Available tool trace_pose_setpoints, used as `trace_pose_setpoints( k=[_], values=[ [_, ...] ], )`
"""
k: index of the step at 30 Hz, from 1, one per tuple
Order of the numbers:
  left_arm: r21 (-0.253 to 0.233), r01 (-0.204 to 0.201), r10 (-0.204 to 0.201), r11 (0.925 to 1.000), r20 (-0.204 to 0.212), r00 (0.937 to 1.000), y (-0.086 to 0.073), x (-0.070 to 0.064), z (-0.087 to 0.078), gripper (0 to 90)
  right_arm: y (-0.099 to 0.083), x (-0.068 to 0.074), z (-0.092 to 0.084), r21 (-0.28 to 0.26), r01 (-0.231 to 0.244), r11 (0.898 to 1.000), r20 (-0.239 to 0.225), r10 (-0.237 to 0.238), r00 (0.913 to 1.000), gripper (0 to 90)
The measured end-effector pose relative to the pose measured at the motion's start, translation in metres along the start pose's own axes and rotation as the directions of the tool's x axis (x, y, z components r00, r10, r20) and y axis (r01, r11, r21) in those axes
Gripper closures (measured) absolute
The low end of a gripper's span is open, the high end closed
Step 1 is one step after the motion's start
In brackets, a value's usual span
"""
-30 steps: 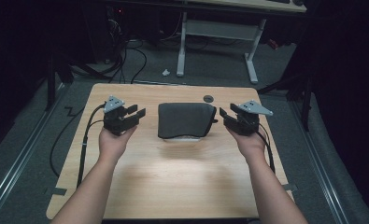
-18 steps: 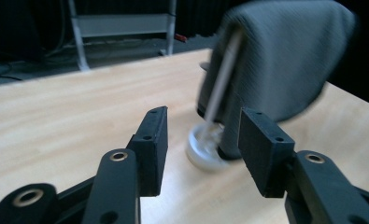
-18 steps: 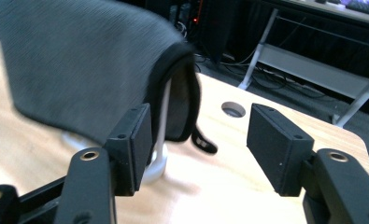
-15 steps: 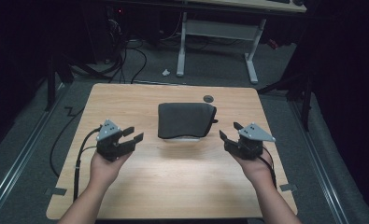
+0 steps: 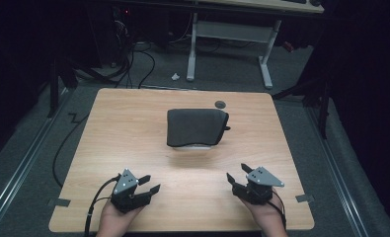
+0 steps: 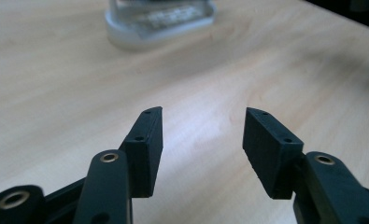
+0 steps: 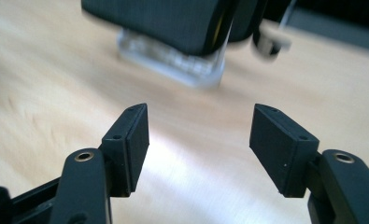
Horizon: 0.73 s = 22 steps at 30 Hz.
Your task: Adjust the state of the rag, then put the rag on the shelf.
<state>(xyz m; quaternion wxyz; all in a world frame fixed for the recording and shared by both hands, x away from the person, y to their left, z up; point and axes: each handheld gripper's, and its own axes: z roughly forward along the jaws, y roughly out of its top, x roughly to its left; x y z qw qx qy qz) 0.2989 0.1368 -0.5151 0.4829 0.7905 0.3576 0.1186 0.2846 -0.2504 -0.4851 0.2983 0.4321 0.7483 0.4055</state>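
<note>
On pale wood-grain table (image 5: 133, 128): dark fabric-covered block (image 5: 196, 127) on clear ribbed base; left gripper (image 5: 145, 184), right gripper (image 5: 237, 173) released, empty.

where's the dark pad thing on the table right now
In the high view the dark pad lies on a clear base near the middle of the wooden table, toward the far edge, just below a small round disc, well ahead of both tools.

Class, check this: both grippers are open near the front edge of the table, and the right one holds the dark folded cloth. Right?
Not quite. The right gripper holds nothing, as the right gripper view shows; the dark folded cloth lies apart at the table's middle. The left gripper is open too.
</note>
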Motion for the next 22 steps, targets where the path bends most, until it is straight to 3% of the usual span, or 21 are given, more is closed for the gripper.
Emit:
trace_pose_setpoints(
  k=[2,5,9,17,22],
  values=[
    [0.019,0.03,-0.03,0.9994,0.009,0.9995,-0.006,-0.002,0.005,48.0,-0.015,0.004,0.004,0.023,-0.01,1.0,0.004,0.01,0.9999,37.4],
    [0.037,-0.015,0.014,0.9992,0.019,0.9997,-0.004,-0.008,0.009,46.4,-0.031,0.009,0.007,0.06,0.017,0.998,0.008,-0.018,0.9998,37.6],
    [0.02,-0.012,0.012,0.9997,0.02,0.9997,-0.002,-0.009,0.007,46.0,-0.036,0.01,0.005,0.06,0.012,0.998,0.008,-0.012,0.9999,37.5],
    [0.032,0.0,-0.001,0.9995,0.03,0.9995,-0.004,-0.008,0.007,45.5,-0.036,0.007,0.005,0.048,-0.003,0.999,0.008,0.003,1.0,37.5],
    [0.02,0.001,-0.001,0.9998,0.029,0.9996,-0.001,-0.008,0.004,45.2,-0.041,0.007,0.006,0.065,0.01,0.998,0.001,-0.01,0.9999,37.4]
  ],
)
